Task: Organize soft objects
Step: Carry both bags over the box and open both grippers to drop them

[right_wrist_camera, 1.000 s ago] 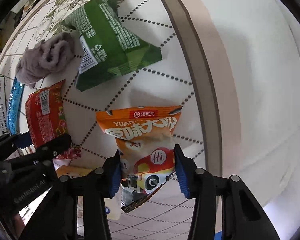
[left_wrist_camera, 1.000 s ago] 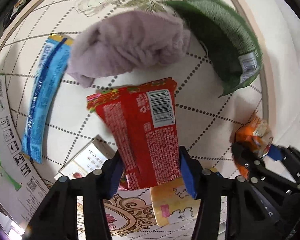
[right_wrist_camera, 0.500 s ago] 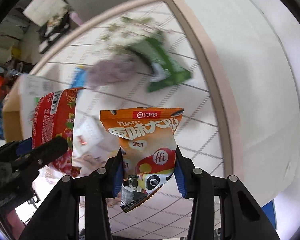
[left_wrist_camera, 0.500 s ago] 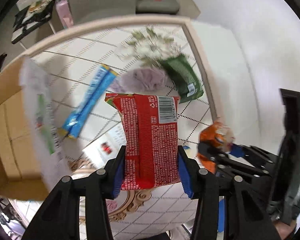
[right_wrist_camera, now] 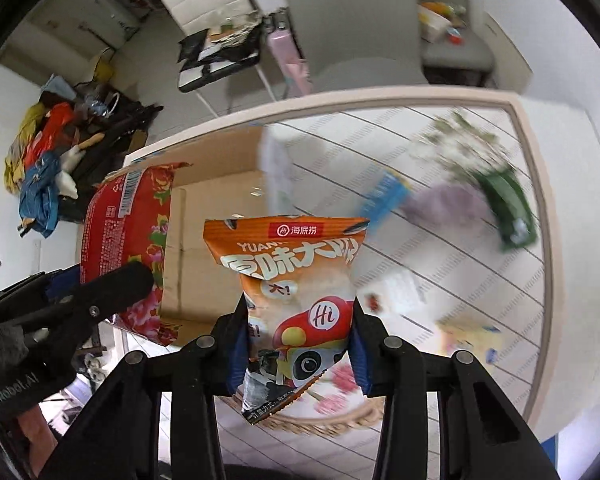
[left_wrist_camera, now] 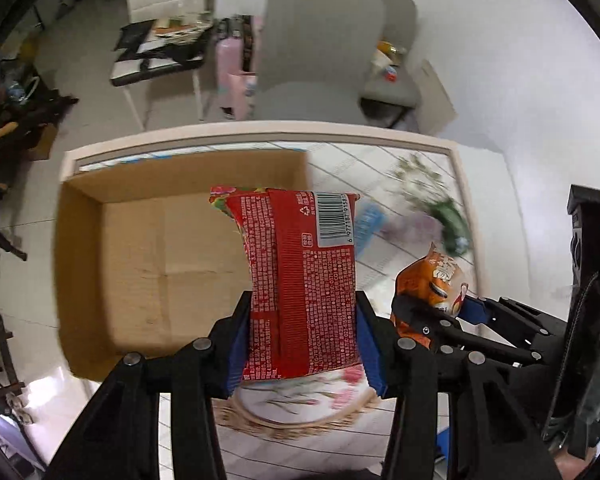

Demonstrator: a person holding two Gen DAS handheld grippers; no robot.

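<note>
My left gripper (left_wrist_camera: 302, 346) is shut on a red snack packet (left_wrist_camera: 300, 276) and holds it up in the air, near the open cardboard box (left_wrist_camera: 148, 264). My right gripper (right_wrist_camera: 296, 350) is shut on an orange snack packet (right_wrist_camera: 300, 292), also lifted; it shows at the right of the left wrist view (left_wrist_camera: 432, 284). The red packet (right_wrist_camera: 128, 236) and the left gripper (right_wrist_camera: 112, 288) show at the left of the right wrist view. A purple cloth (right_wrist_camera: 448, 204), a green packet (right_wrist_camera: 508, 204) and a blue packet (right_wrist_camera: 386, 196) lie blurred on the table.
The box (right_wrist_camera: 204, 220) stands at the table's left side, its inside bare. A white carton (right_wrist_camera: 396, 288) and a yellow packet (right_wrist_camera: 468, 336) lie on the patterned tablecloth (right_wrist_camera: 500, 288). Grey chairs (left_wrist_camera: 316, 48) stand behind the table. A dark object (left_wrist_camera: 592, 280) is at the right.
Both grippers have risen high above the table and swung left with their packets; the open box has come into view under the red packet.
</note>
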